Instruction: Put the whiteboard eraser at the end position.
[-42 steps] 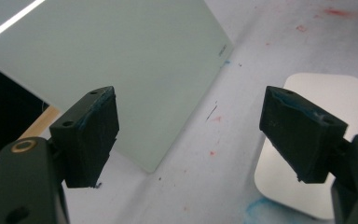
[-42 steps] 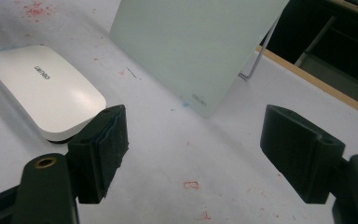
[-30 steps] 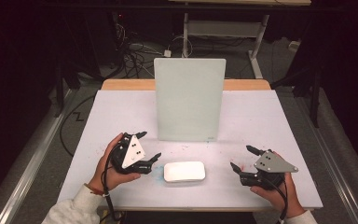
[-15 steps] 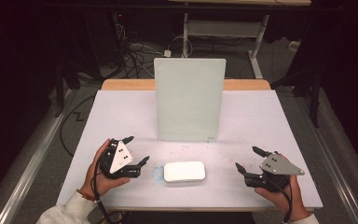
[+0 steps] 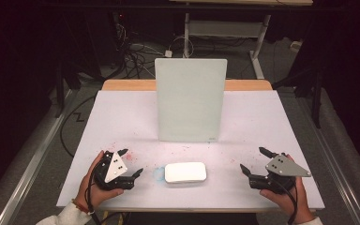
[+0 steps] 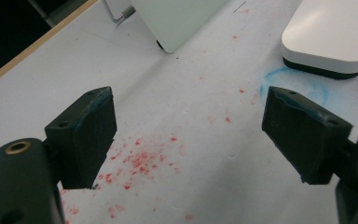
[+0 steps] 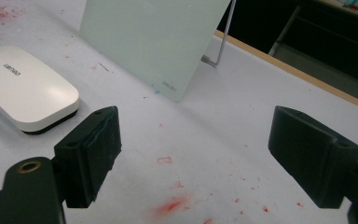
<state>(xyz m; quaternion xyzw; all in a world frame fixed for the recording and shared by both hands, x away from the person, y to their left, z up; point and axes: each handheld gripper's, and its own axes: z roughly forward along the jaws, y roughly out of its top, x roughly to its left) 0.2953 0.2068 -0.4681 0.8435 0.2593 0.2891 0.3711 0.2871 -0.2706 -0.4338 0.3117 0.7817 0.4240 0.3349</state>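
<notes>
A white eraser point(image 5: 185, 172) with a dark underside lies flat near the table's front edge, also seen in the left gripper view point(image 6: 331, 37) and the right gripper view point(image 7: 23, 93). Behind it a pale whiteboard panel point(image 5: 191, 101) stands upright on a wire stand. My left gripper point(image 5: 132, 162) rests left of the eraser, open, with bare table between its jaws point(image 6: 189, 135). My right gripper point(image 5: 252, 159) sits well right of the eraser, open and holding nothing point(image 7: 196, 154).
Red marker specks point(image 6: 140, 161) dot the white table top point(image 5: 122, 117), and a faint blue ring point(image 6: 298, 86) lies beside the eraser's left end. The table's front edge runs just under both hands. Cables and metal frames lie on the floor behind.
Both hands have drawn back toward the front edge and slightly outward from the eraser. Eraser and board have not moved.
</notes>
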